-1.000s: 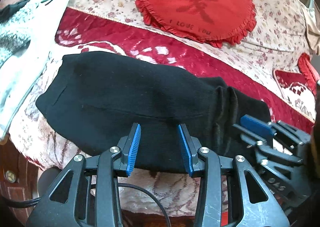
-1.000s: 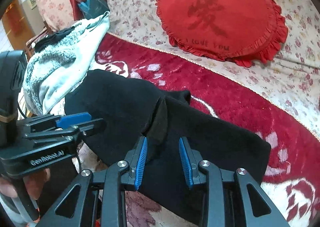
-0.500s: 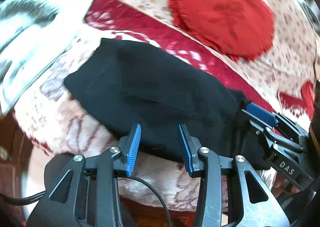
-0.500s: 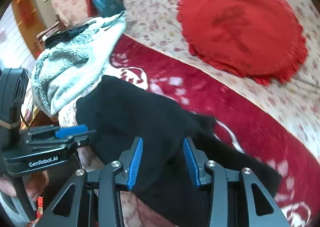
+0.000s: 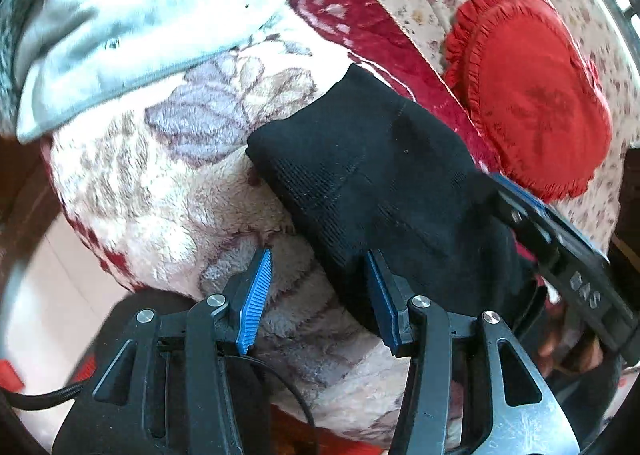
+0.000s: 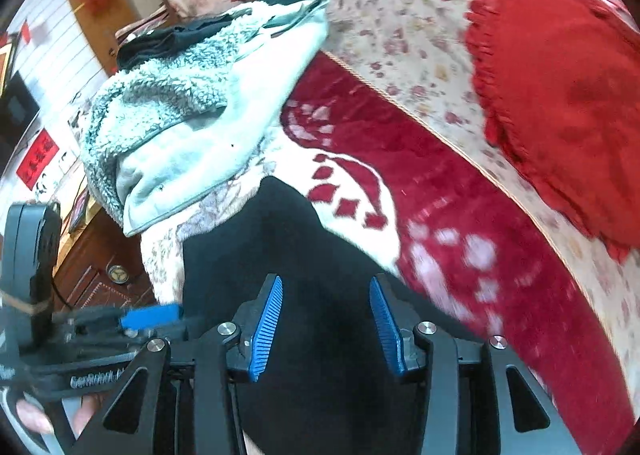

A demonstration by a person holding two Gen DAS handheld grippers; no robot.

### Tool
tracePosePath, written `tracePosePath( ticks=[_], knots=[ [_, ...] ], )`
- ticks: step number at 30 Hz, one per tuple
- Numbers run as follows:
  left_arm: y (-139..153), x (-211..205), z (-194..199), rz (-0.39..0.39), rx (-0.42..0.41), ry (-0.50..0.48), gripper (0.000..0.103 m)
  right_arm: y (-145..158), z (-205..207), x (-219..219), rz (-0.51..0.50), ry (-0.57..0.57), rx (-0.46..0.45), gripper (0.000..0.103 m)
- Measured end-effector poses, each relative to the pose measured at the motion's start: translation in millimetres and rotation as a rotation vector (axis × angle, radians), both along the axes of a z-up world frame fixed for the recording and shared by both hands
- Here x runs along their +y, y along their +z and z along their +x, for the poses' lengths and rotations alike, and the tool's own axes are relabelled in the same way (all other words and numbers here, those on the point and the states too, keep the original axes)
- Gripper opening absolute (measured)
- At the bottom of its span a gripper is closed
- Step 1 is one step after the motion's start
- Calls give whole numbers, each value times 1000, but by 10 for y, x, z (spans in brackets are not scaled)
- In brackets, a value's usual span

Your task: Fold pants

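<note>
The black pants (image 5: 372, 175) lie as a compact folded bundle on the plush flowered blanket (image 5: 168, 191) near the bed's edge. My left gripper (image 5: 316, 295) hovers at the bundle's near corner with its jaws opening. Mostly blanket shows between them, and the pants' edge lies against the right finger without being pinched. My right gripper (image 6: 325, 325) stands over the black pants (image 6: 320, 255), jaws opening, with cloth below the gap but not squeezed. Each gripper appears in the other's view: the right gripper (image 5: 560, 247) at the bundle's far side, the left gripper (image 6: 148, 313) at lower left.
A grey-white fleece garment (image 6: 192, 103) lies heaped just left of the pants. A red frilled cushion (image 5: 536, 95) sits farther back on the floral bedspread (image 6: 400, 15). The bed's edge drops to wooden furniture (image 6: 92, 255) and floor (image 5: 48, 295) at the left.
Both grippers have swung left along the bed toward the fleece garment, and both pairs of jaws have widened. The pants now cover a shorter stretch than a second ago.
</note>
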State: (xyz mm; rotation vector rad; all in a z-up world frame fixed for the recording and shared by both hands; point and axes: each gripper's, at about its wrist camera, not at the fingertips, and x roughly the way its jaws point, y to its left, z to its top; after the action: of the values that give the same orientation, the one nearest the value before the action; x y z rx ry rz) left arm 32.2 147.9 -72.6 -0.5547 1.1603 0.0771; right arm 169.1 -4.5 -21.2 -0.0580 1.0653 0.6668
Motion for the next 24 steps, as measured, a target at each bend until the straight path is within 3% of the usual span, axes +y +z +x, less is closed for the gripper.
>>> tracePosePath(
  ticks=[4, 8, 12, 18, 21, 23, 24],
  knots=[
    [-44, -33, 69, 2, 9, -5, 48, -59, 211, 209, 2, 42, 18, 45],
    [-81, -68, 159, 11, 10, 1, 58, -160, 353, 380, -13, 81, 38, 46],
    [-120, -101, 213, 24, 7, -5, 61, -288, 447, 504, -17, 109, 66, 47],
    [-158, -120, 307, 30, 6, -10, 66, -463, 559, 623, 43, 127, 127, 48],
    [-143, -127, 305, 39, 3, -21, 66, -484, 559, 616, 95, 109, 131, 36],
    [-103, -131, 282, 28, -18, -25, 42, -435, 516, 598, 112, 96, 107, 23],
    [-56, -136, 257, 21, -30, -27, 39, -386, 485, 575, 129, 96, 100, 22]
  ],
)
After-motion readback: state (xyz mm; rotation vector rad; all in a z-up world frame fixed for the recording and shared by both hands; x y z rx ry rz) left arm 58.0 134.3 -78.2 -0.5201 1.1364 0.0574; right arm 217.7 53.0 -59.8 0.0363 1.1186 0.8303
